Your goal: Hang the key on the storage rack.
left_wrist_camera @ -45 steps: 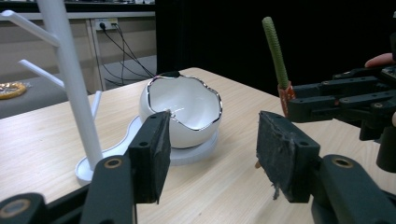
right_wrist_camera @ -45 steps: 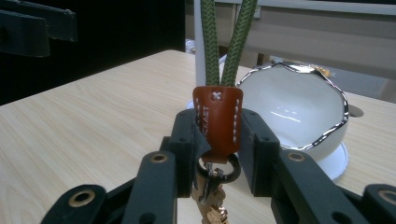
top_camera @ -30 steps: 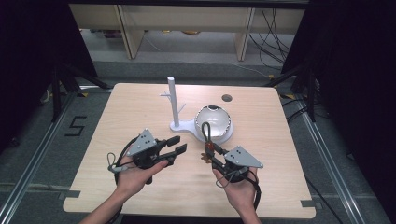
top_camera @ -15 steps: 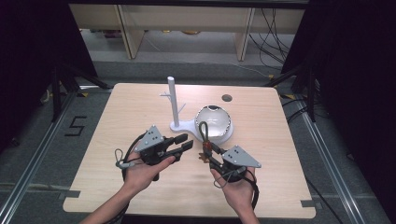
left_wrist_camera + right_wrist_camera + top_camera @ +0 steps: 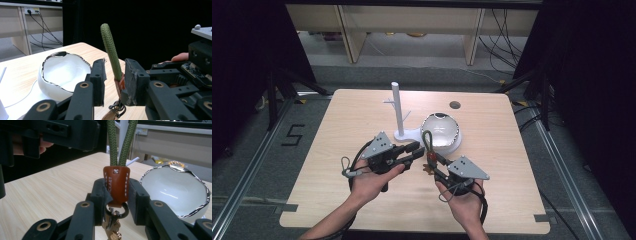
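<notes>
A keychain with a green cord loop (image 5: pixel 428 140), a brown leather tab (image 5: pixel 116 185) and a bunch of keys (image 5: pixel 112 225) hangs just above the table. My right gripper (image 5: pixel 116 192) is shut on the leather tab, so the loop stands upright. In the high view my right gripper (image 5: pixel 432 161) is in front of the bowl. My left gripper (image 5: pixel 414 152) reaches in from the left. The green cord (image 5: pixel 110 47) rises between the jaws of my left gripper (image 5: pixel 113 72). Those jaws have just been closing, and a gap still shows beside the cord.
A white bowl with a dark rim (image 5: pixel 443 132) sits just behind the keychain. A white peg stand (image 5: pixel 398 112) rises to its left. A small dark round spot (image 5: pixel 455 105) marks the wooden table (image 5: pixel 337 125) at the back. Shelving and cables lie beyond the far edge.
My left gripper has moved right toward the keychain and its jaws have narrowed around the cord loop. The right hand and the keychain have kept still.
</notes>
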Tool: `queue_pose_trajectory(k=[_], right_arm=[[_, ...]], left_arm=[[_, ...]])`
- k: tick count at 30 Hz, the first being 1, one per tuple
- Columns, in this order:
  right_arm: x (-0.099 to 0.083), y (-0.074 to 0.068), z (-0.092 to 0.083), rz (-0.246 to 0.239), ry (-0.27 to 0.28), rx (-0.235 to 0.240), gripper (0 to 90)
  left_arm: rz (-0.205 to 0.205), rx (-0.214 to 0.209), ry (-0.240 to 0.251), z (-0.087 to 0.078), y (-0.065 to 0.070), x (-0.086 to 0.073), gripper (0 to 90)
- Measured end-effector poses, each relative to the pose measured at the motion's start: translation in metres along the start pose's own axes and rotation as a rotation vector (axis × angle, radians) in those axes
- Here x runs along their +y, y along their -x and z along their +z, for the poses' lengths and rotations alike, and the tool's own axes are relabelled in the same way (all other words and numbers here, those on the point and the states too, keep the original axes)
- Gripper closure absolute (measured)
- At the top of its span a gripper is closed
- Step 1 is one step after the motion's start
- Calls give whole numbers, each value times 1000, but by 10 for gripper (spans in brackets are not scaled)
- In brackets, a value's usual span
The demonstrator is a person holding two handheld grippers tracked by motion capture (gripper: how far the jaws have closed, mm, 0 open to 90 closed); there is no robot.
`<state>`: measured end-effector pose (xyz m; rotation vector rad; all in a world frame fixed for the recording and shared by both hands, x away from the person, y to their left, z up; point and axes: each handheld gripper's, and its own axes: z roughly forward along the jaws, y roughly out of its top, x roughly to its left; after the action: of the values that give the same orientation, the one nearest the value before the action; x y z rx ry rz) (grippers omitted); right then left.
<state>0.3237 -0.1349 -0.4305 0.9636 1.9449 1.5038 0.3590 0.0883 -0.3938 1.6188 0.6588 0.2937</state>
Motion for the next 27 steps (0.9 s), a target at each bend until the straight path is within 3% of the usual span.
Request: queue_pose_trajectory(k=[2,12,18,23,27], right_arm=[[1,1,1,-26,4,6,697],[1,-3,2,-33,10,19,697],[1,-3,1,-41,-2,7,698],[1,-4,1,-38,-1,13,698],[2,-5,2,-53,6,24,698]], left_arm=[[-6,3,2,2,-1,1,709],[-44,-7,8,8,-2,2,782],[-64,-18,8,8,-3,2,782],[-63,-21,13,9,-4,1,756],[-58,-22,19,8,-2,2,800]])
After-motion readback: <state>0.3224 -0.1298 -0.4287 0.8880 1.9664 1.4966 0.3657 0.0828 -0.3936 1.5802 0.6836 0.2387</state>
